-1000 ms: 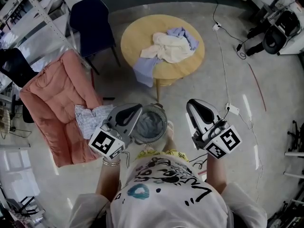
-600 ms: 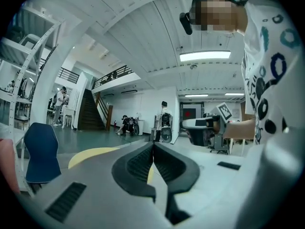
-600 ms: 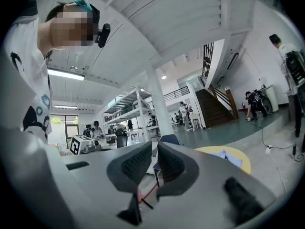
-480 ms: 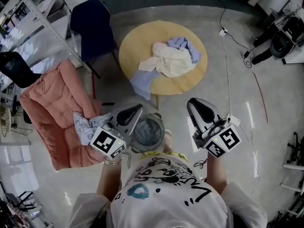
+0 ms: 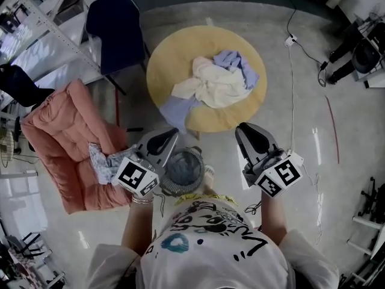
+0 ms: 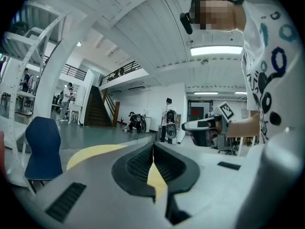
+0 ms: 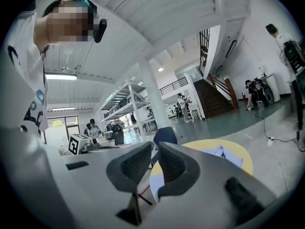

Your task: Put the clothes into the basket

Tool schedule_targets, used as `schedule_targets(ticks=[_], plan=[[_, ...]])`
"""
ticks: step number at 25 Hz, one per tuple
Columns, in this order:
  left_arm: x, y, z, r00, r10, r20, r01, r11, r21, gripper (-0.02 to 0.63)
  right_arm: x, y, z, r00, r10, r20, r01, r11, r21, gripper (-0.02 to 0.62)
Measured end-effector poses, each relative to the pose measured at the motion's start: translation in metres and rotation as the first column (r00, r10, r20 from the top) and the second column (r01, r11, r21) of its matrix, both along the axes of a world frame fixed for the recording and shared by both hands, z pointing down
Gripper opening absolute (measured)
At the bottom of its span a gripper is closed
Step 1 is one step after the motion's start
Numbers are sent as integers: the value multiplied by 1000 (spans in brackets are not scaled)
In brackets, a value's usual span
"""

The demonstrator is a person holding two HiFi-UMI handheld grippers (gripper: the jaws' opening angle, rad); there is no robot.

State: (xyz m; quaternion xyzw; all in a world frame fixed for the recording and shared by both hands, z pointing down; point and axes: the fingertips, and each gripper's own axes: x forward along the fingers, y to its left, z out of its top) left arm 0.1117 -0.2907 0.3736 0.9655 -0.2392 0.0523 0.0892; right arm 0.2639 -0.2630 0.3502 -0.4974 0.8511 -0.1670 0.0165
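**Head view: walking up to the table, nothing picked yet**

Change over the last second: the round yellow wooden table (image 5: 240,110) has slid closer to both grippers, which are carried forward side by side at about the same height. This looks like an approach, not a grasp.

- Left gripper (image 5: 167,137): jaws together, nothing between them. Its own view shows only the table edge through the slit.
- Right gripper (image 5: 245,131): jaws pinched narrow, empty. Its view has the tabletop and a pale blue garment just ahead.
- Clothes: a cream garment (image 5: 213,84) lies heaped with lavender-blue pieces (image 5: 239,62) on the table, ahead of both grippers and not yet touched. One lavender piece (image 5: 174,108) hangs over the near rim, just ahead of the left gripper.
- A patterned white-blue cloth (image 5: 103,161) lies on the pink padded lounger (image 5: 57,131), just outside the left gripper.
- The grey round mesh basket (image 5: 183,168) sits on the floor between the two grippers, back toward the person. It seems to hold something grey, but I can't tell what.

My read is that the transfer hasn't begun for this pile. Either gripper needs to open its jaws before reaching, and the hanging piece is the closest grab.
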Motion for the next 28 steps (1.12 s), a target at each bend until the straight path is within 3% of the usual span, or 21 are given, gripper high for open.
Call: schedule_targets(ticks=[7,11,21,28], plan=[[25,-43,37,1000,-24,-3,24,998,-55,15,30,-46,40,999,-16,-37,13,998,-63,32],[40,-60,62,1000,-17,-8,16,996,-90,17,46,-72,66,998,-22,-58,15,994,-105,103],[74,-90,109,1000,-19,-13,16,988,-154,17,84,-124,140,987,-38,-155,1,972,-235,132],[79,-107,134,999,-41,0,40,981,-187,17,98,-151,190,971,-65,-228,-9,952,-306,170]])
